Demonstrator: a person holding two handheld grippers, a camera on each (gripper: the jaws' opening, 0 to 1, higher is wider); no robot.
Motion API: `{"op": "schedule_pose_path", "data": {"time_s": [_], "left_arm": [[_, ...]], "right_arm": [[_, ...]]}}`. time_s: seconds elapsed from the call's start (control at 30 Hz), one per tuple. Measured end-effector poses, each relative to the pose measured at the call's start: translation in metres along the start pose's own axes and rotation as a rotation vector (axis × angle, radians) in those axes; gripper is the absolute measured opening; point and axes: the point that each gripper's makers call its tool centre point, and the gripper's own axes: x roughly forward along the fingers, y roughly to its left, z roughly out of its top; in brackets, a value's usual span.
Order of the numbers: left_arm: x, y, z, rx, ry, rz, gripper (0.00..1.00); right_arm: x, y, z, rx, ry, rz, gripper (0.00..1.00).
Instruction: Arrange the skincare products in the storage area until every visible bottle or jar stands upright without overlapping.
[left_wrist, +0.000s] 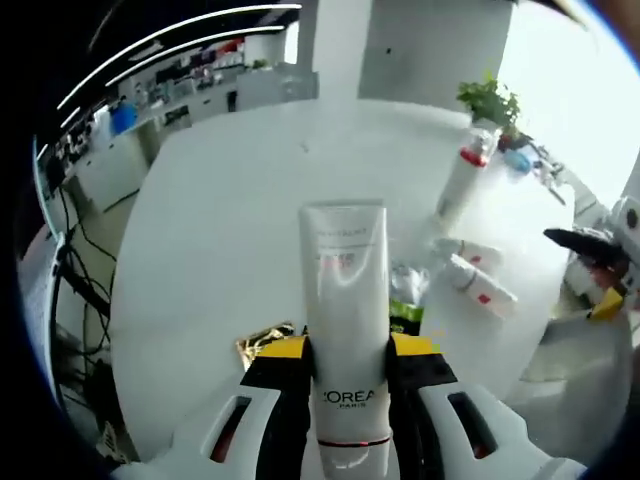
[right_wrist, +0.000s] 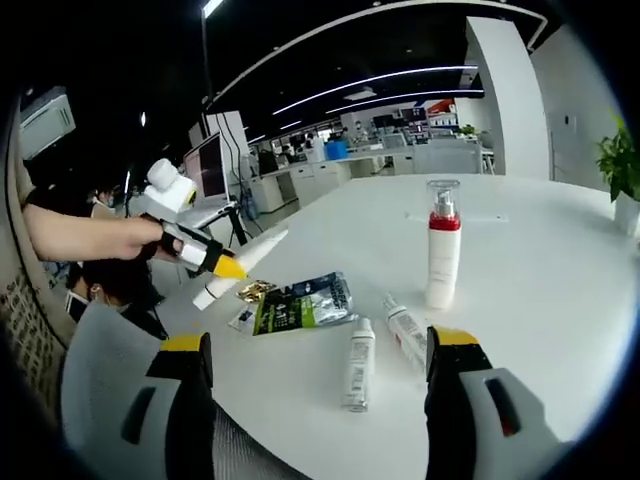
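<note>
One white tube (left_wrist: 346, 300) lengthwise between left gripper (left_wrist: 346, 365) jaws, crimped end forward.

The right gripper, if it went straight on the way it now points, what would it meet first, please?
Probably the two small white bottles lying on the white table; they sit low between the open jaws of the right gripper. The upright pump bottle stands beyond them. Depth is unclear, so the gripper might pass above them.

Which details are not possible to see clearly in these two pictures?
- L'Oreal tube, left gripper view: its lower end is hidden between the jaws and cut off by the picture edge.
- Sachets, right gripper view: print too small to read.
- Two lying small bottles, right gripper view: labels too small.
- Pump bottle, right gripper view: label unreadable.
</note>
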Motion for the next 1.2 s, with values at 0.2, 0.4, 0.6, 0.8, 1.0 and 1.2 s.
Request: {"op": "schedule_pose_path", "data": {"time_s": [0.2,0.4,0.6,0.8,1.0,1.2], "left_arm": [[-0.011,-0.037,0.027,0.060,-0.093,-0.053,0.25],[-0.023,-0.068,0.047,0.121,-0.171,-0.096,0.25],[-0.032,-0.098,0.059,0.176,-0.245,-0.169,0.26],[-0.038,-0.124,0.059,0.241,-0.278,-0.214,0.26],[-0.046,-0.146,0.060,0.301,-0.302,-0.248,0.26],[-0.048,-0.159,0.058,0.355,-0.303,-0.247,0.26]], "right_arm": [[0.006,0.009,0.020,-0.037,-0.040,0.019,0.88],[0.010,0.018,0.043,0.003,-0.101,0.054,0.87],[0.011,0.030,0.069,0.027,-0.152,0.103,0.88],[0.011,0.037,0.089,0.131,-0.210,0.152,0.83],[0.013,0.041,0.092,0.218,-0.220,0.186,0.67],[0.009,0.036,0.100,0.315,-0.257,0.187,0.47]]}}
